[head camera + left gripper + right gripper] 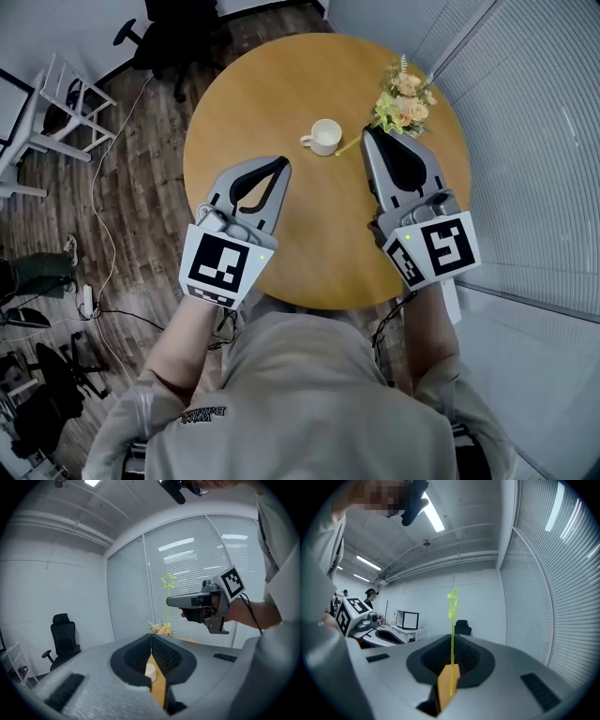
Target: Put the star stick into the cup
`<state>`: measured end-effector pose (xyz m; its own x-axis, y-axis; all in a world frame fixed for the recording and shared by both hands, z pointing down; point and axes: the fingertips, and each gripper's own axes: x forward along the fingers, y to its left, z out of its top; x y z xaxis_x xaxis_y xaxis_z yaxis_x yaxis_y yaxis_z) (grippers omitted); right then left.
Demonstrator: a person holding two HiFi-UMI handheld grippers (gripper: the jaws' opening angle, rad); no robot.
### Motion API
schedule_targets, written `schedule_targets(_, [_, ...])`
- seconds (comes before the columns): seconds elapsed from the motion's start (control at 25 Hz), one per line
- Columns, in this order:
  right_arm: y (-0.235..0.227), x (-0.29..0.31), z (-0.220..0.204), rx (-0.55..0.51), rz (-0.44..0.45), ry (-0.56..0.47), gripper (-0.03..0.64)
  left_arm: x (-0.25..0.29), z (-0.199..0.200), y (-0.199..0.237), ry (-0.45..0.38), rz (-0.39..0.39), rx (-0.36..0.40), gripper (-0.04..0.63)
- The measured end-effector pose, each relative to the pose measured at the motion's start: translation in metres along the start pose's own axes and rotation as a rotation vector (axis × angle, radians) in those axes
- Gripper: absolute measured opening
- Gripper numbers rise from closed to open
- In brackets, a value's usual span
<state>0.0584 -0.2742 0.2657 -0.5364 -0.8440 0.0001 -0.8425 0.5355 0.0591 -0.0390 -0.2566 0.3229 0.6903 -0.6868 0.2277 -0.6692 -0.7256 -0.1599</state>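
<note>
A white cup stands on the round wooden table, its handle to the left. My right gripper hovers just right of the cup and is shut on the thin yellow-green star stick. In the right gripper view the stick rises upright from the gripper's closed jaws, star on top. My left gripper is shut with nothing in it, nearer me and left of the cup. In the left gripper view the cup shows below that gripper's jaws, with the star stick and the right gripper beyond.
A small flower bouquet sits at the table's far right edge, close behind the right gripper. A glass wall with blinds runs along the right. A black office chair, a white frame chair and cables are on the floor at left.
</note>
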Motion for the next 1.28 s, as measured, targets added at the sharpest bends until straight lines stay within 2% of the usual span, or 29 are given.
schedule_targets(0.28, [-0.026, 0.044, -0.021, -0.017, -0.026, 0.004, 0.034, 0.035, -0.020, 0.012, 0.039, -0.013, 0.001, 0.023])
schedule_targets(0.44, [-0.046, 0.063, -0.056, 0.001, -0.055, 0.056, 0.034, 0.052, -0.034, 0.018, 0.052, -0.023, -0.007, 0.023])
schedule_targets(0.64, [-0.058, 0.084, -0.100, 0.047, -0.074, 0.110, 0.034, 0.074, -0.054, 0.030, 0.017, -0.029, -0.056, 0.023])
schedule_targets(0.92, [-0.070, 0.111, -0.166, 0.136, -0.115, 0.169, 0.034, 0.109, -0.106, 0.042, 0.104, -0.050, -0.062, 0.023])
schedule_targets(1.28, [-0.078, 0.126, -0.218, 0.165, -0.142, 0.213, 0.034, 0.132, -0.150, 0.042, 0.179, -0.105, -0.104, 0.023])
